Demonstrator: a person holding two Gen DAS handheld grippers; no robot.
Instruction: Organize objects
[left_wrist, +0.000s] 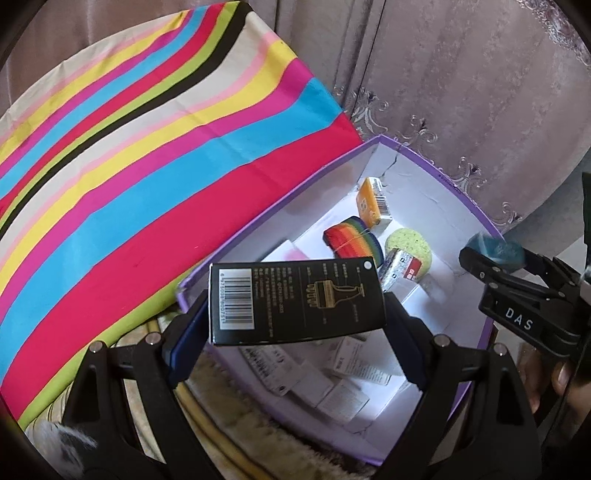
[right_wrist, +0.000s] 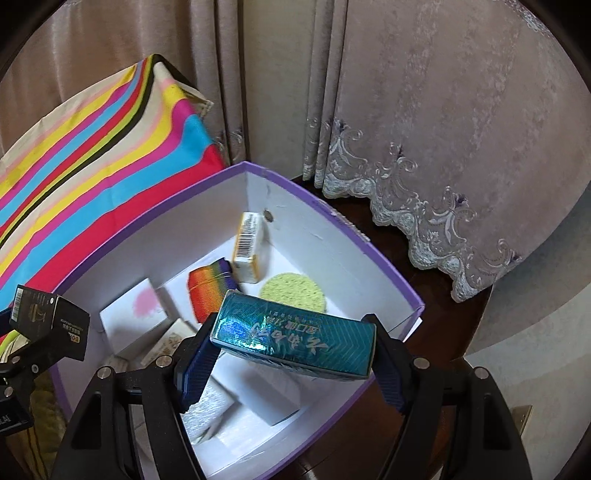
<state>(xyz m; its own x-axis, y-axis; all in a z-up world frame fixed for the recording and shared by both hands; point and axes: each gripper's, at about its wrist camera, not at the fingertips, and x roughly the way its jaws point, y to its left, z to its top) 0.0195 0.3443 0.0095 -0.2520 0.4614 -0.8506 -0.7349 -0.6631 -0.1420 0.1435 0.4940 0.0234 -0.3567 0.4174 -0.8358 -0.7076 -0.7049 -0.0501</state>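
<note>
My left gripper (left_wrist: 295, 332) is shut on a black box with a barcode (left_wrist: 295, 301), held over the near left corner of the purple-rimmed white box (left_wrist: 461, 192). It also shows in the right wrist view (right_wrist: 48, 325). My right gripper (right_wrist: 291, 354) is shut on a teal shiny box (right_wrist: 295, 338), held above the white box's (right_wrist: 332, 221) middle; it shows at the right edge in the left wrist view (left_wrist: 495, 251). Inside lie an orange box (right_wrist: 249, 251), a rainbow item (right_wrist: 207, 291), a yellow-green sponge (right_wrist: 295, 295) and several white boxes (right_wrist: 133, 317).
A bright striped cloth (left_wrist: 147, 166) covers a surface left of the box. Pinkish curtains (right_wrist: 443, 129) hang behind. The box stands on a dark wooden surface (right_wrist: 443, 332). A fluffy rug (left_wrist: 258, 443) lies below the left gripper.
</note>
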